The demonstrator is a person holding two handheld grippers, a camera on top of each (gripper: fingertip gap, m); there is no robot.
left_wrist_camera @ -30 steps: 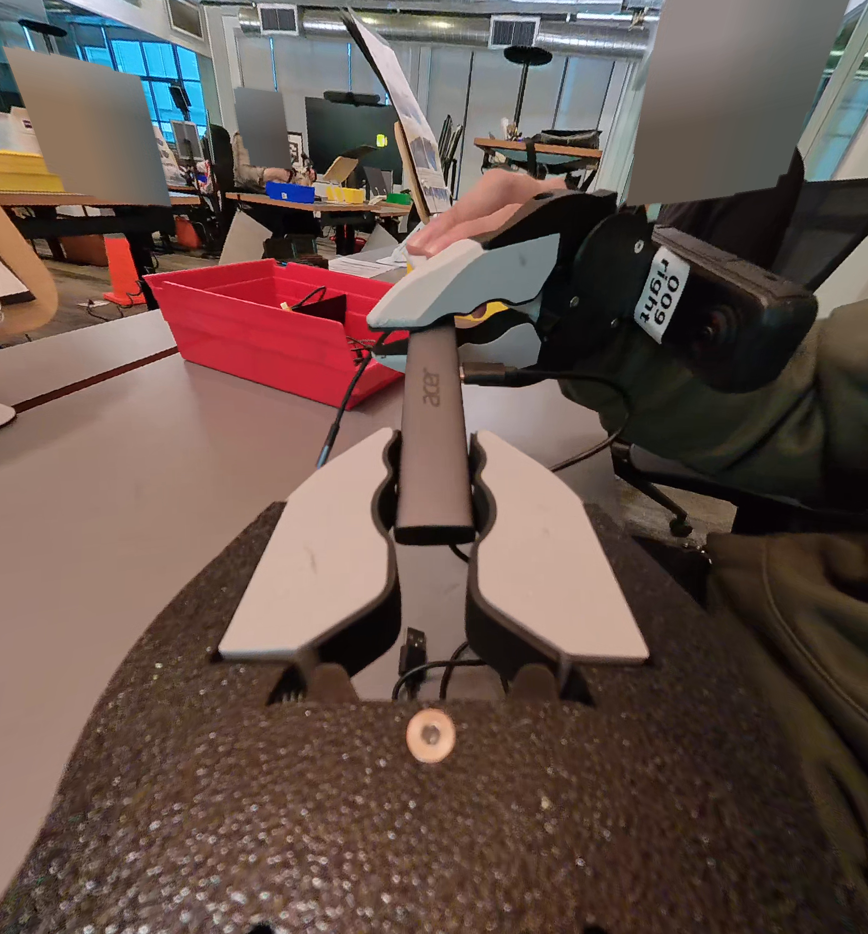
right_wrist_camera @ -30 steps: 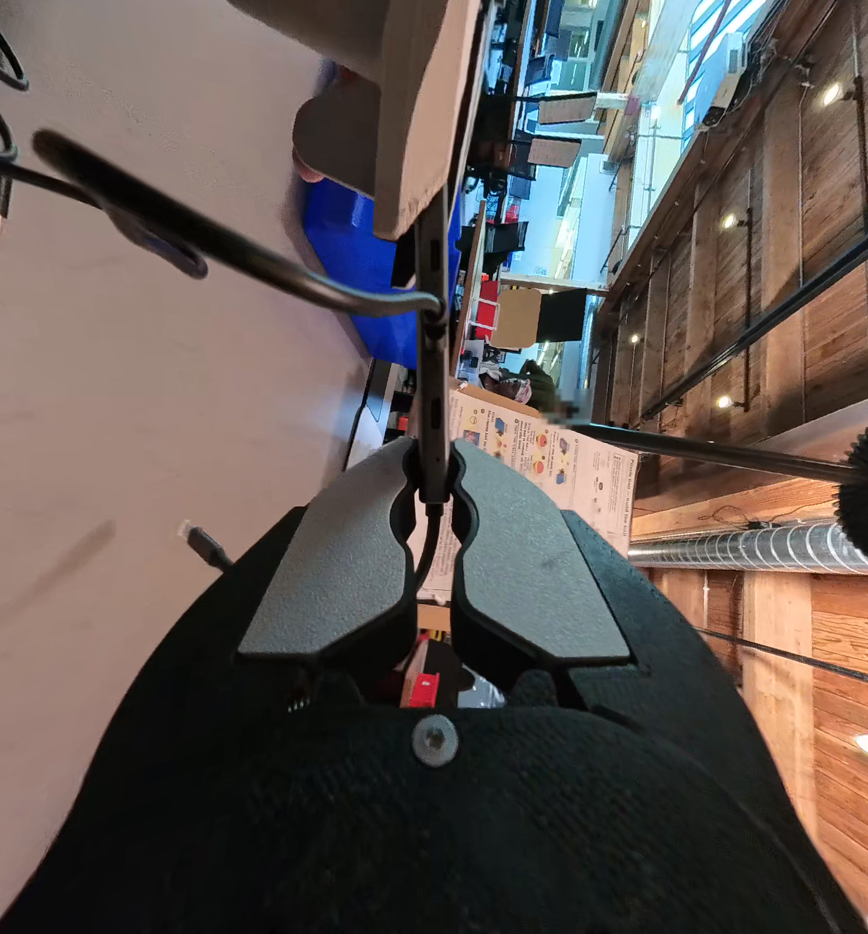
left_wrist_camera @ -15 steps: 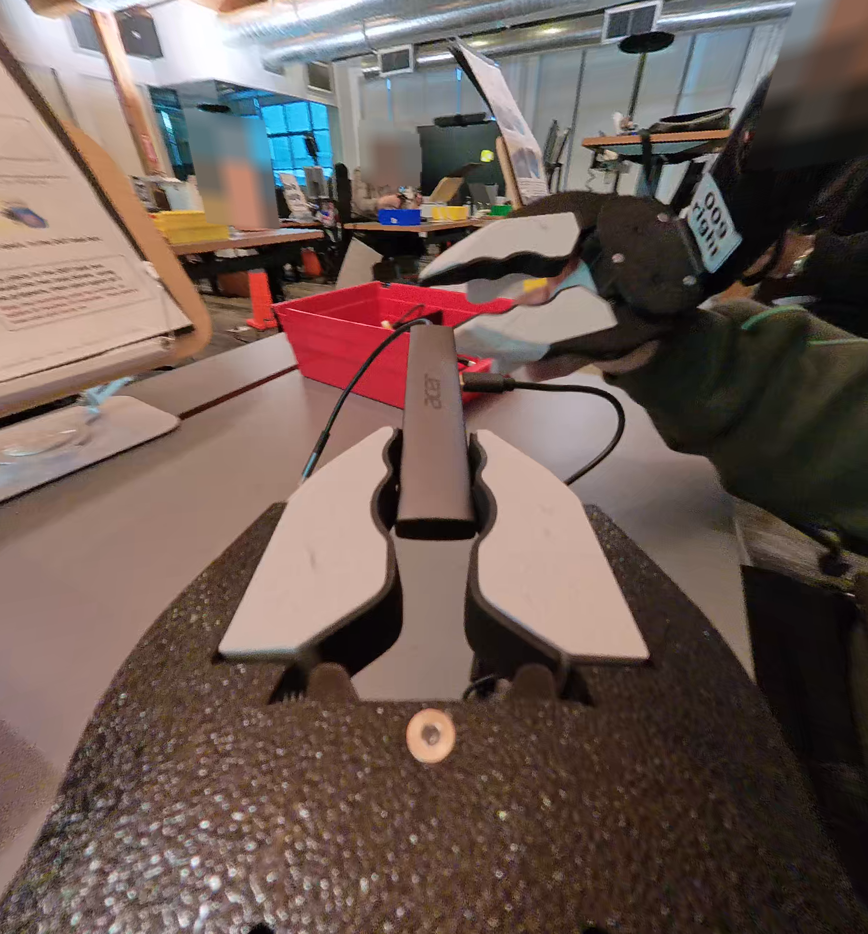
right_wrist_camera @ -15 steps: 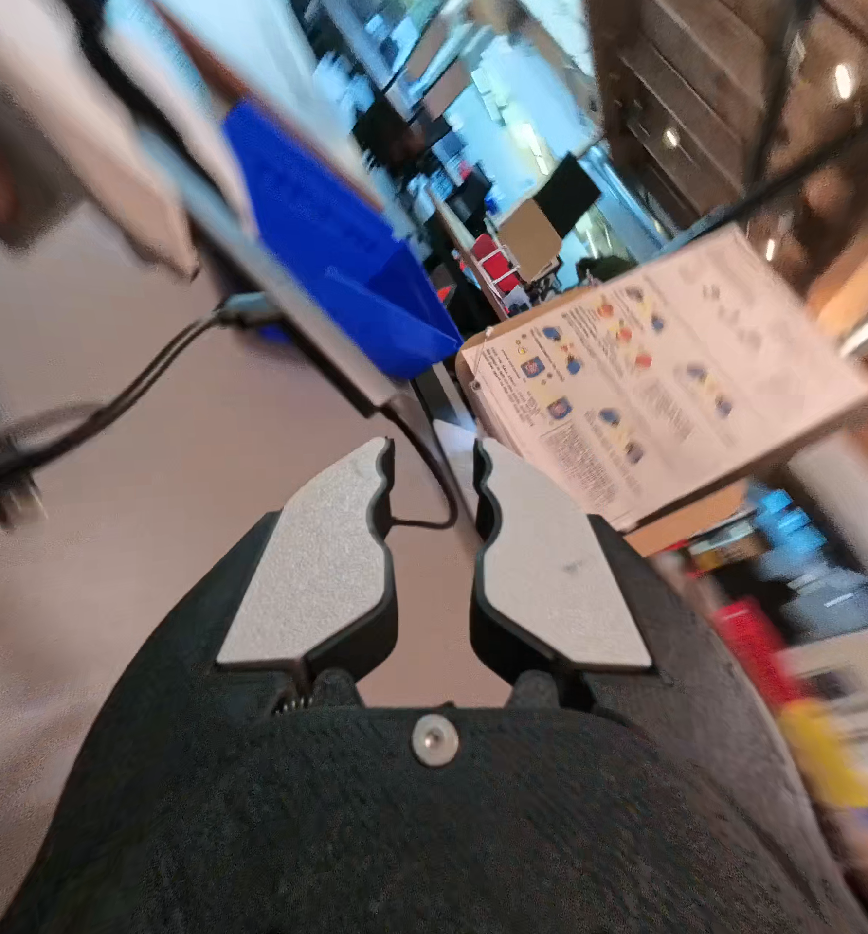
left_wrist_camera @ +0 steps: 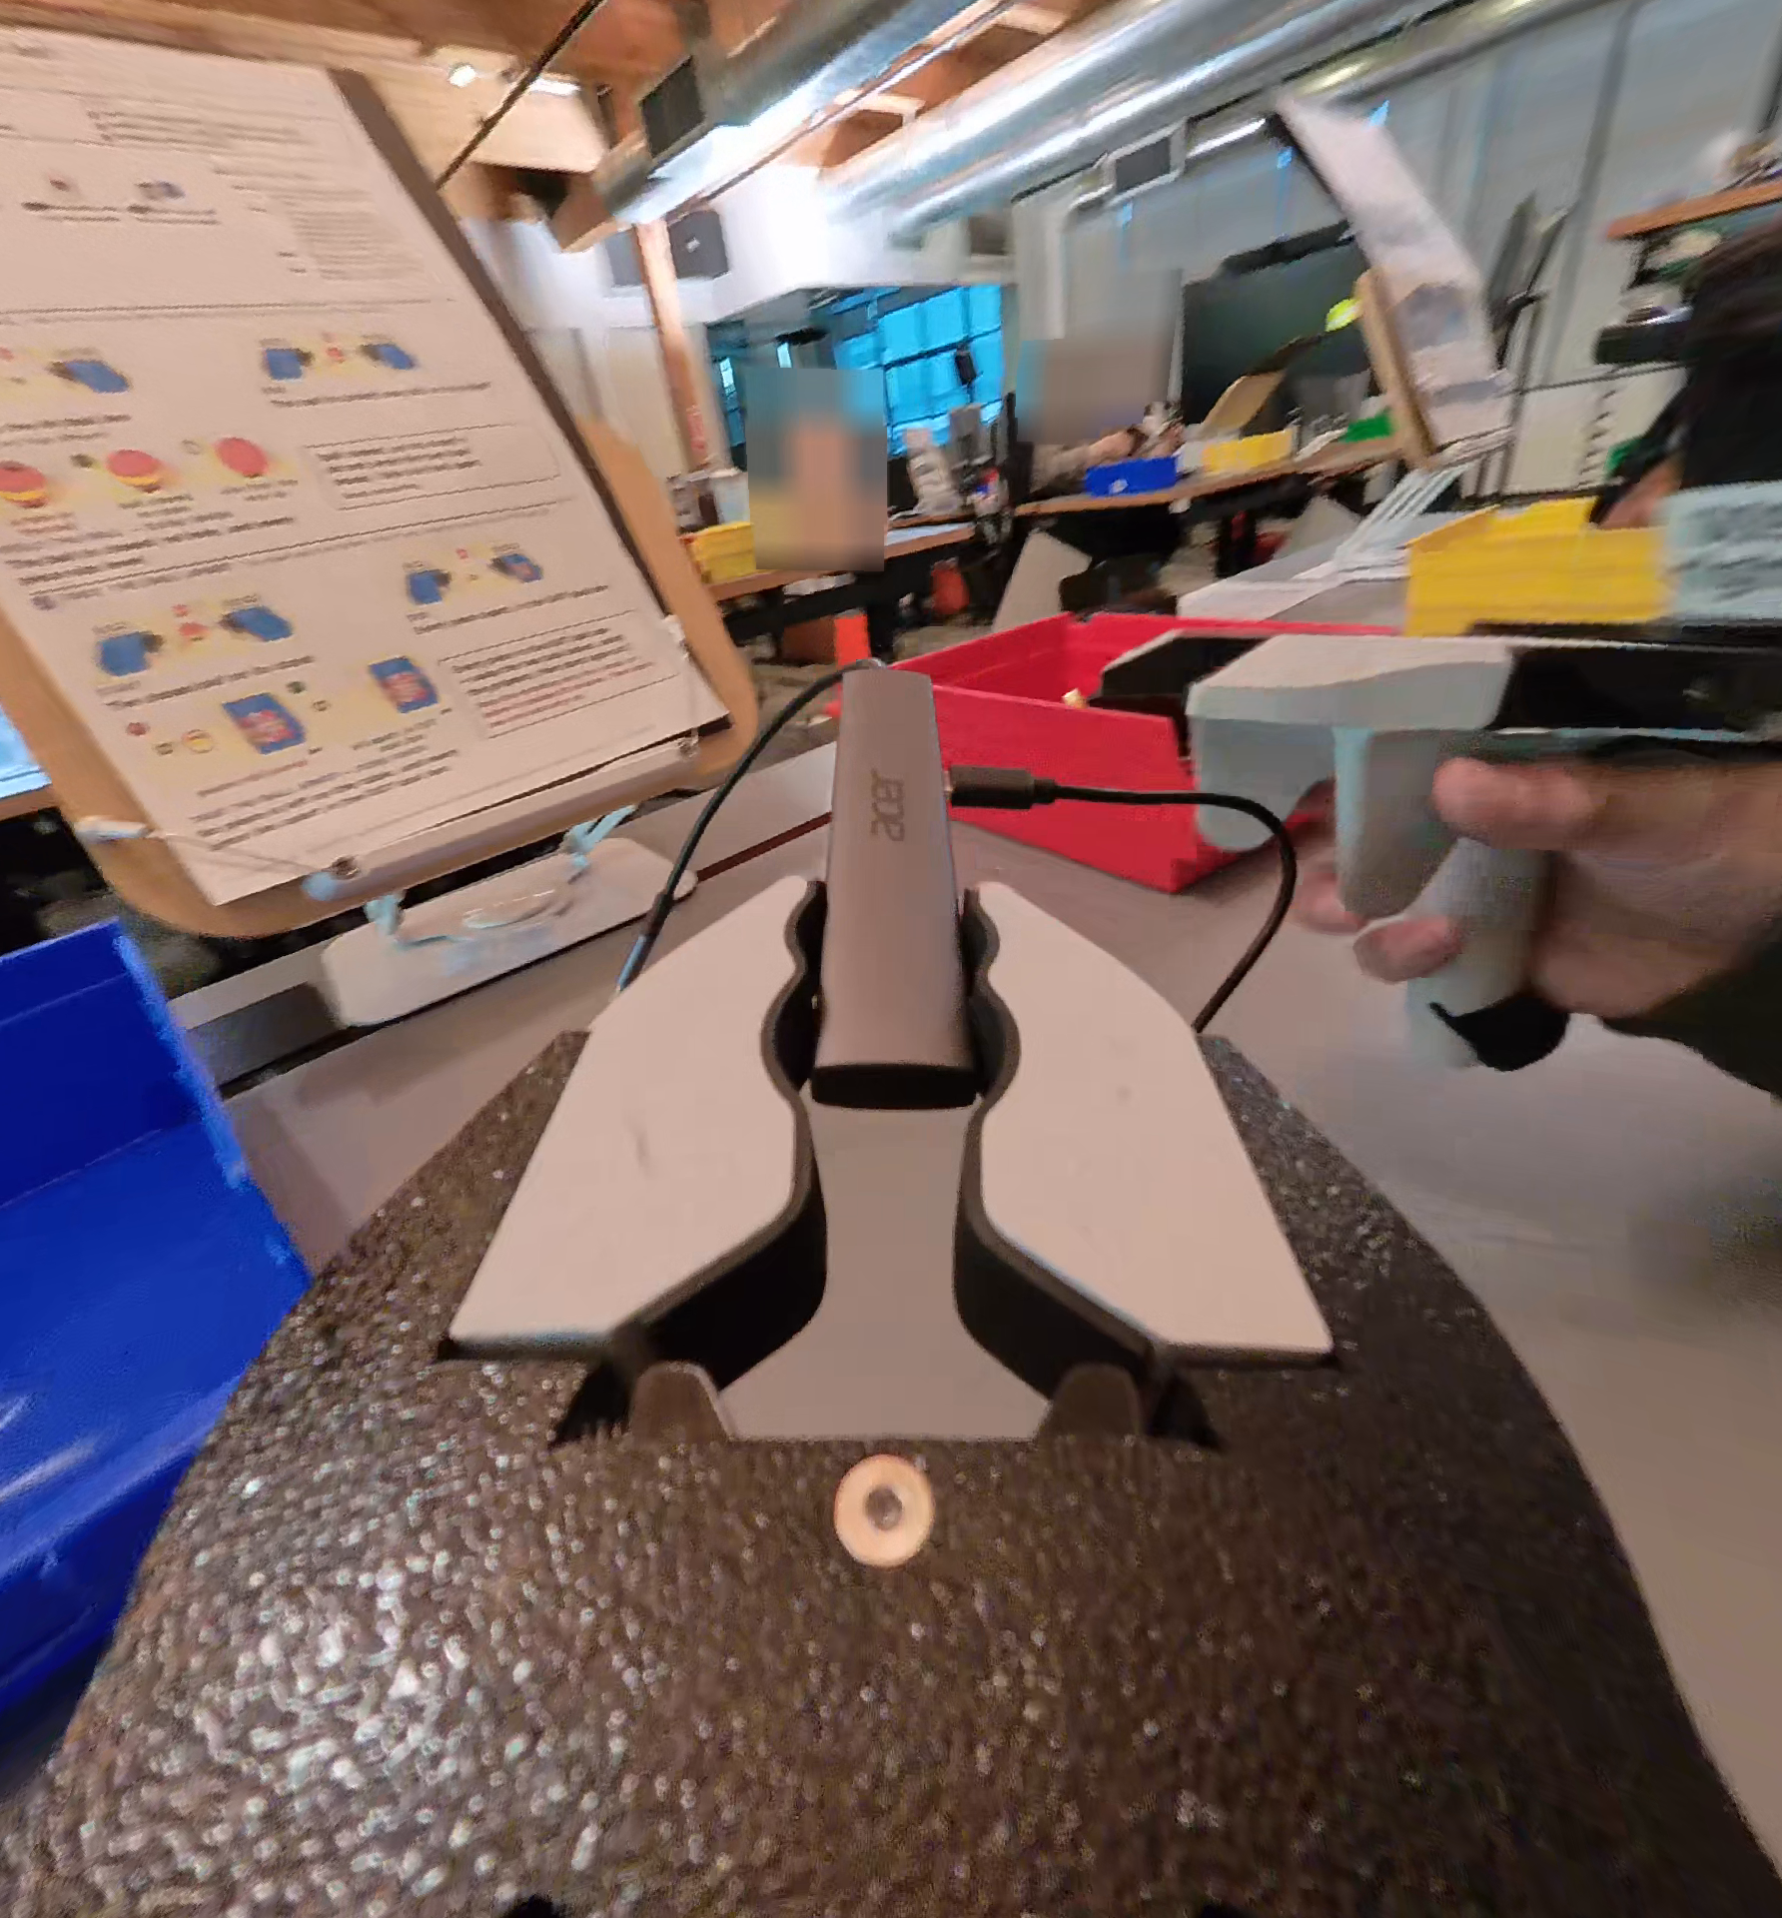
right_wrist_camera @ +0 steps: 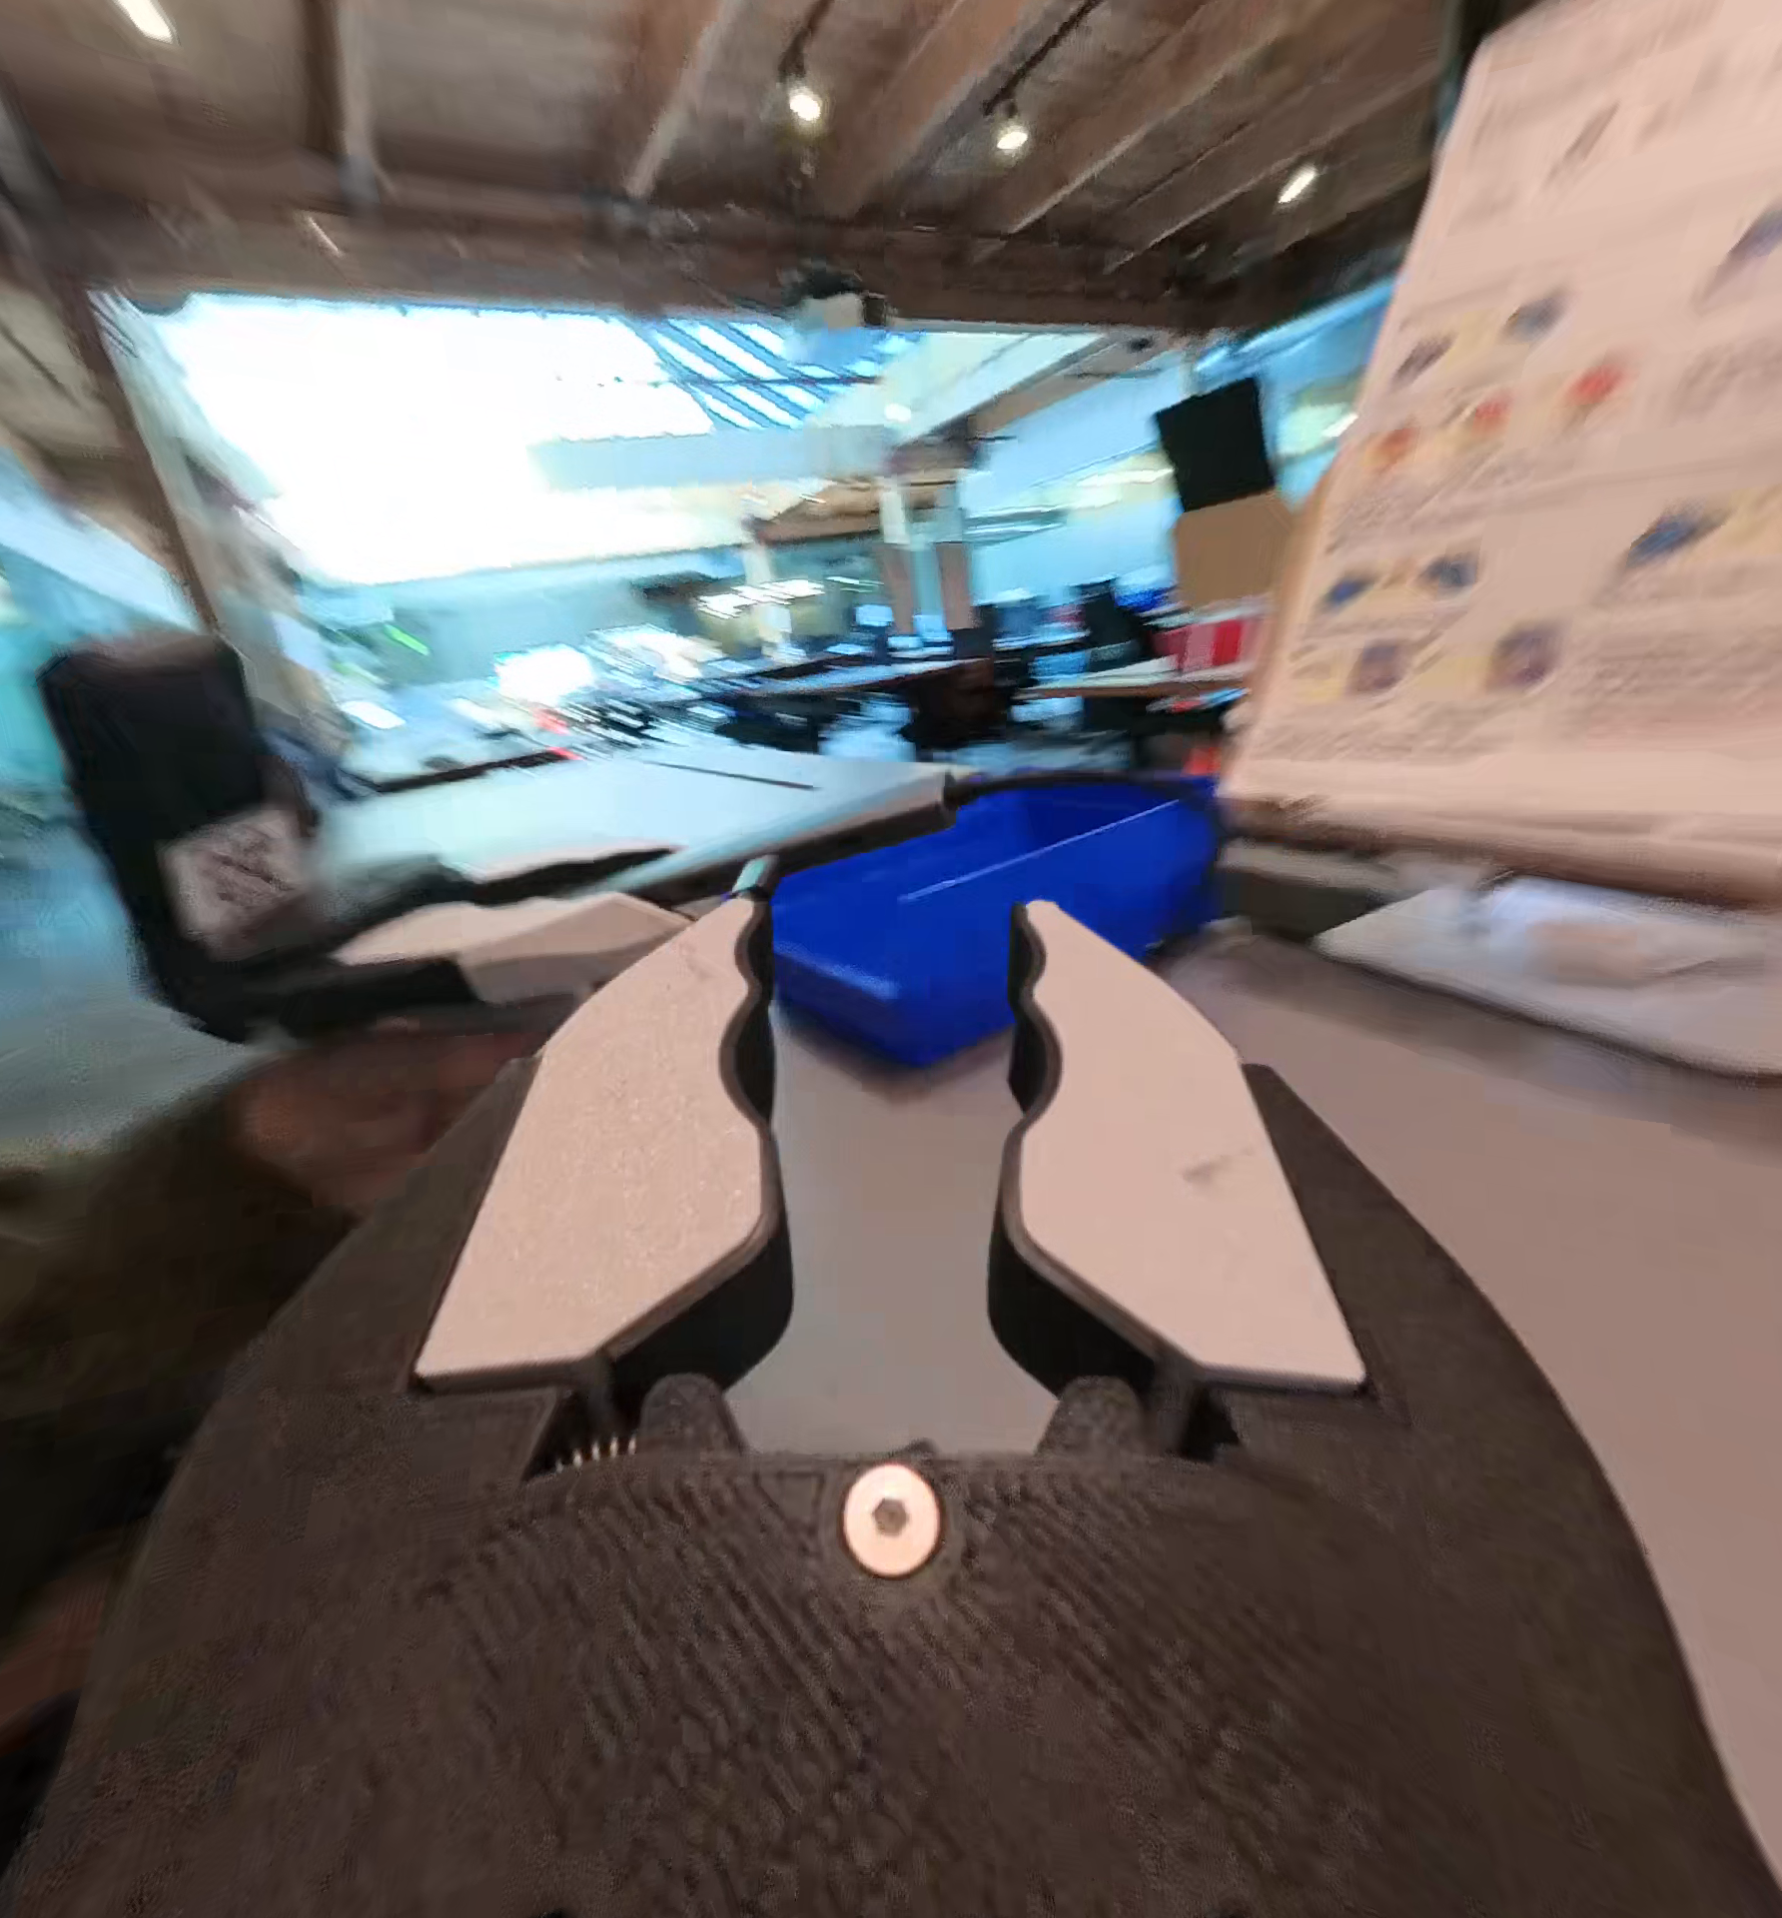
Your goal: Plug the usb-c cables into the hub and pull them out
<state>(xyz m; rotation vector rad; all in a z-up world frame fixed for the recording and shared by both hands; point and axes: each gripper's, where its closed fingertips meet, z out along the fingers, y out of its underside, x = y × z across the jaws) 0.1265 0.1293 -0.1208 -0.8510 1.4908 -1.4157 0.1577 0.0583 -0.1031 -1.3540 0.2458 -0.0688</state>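
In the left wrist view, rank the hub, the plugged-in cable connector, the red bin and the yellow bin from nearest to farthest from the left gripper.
1. hub: clamped in the left gripper, dead centre.
2. cable connector: on the hub's right side, just past the fingertips.
3. red bin: on the table beyond, right of centre.
4. yellow bin: behind the red bin, far right.

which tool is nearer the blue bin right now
Left. In the left wrist view the blue bin sits right beside the left tool, which is shut on the hub. The open right tool faces the bin across a stretch of table.
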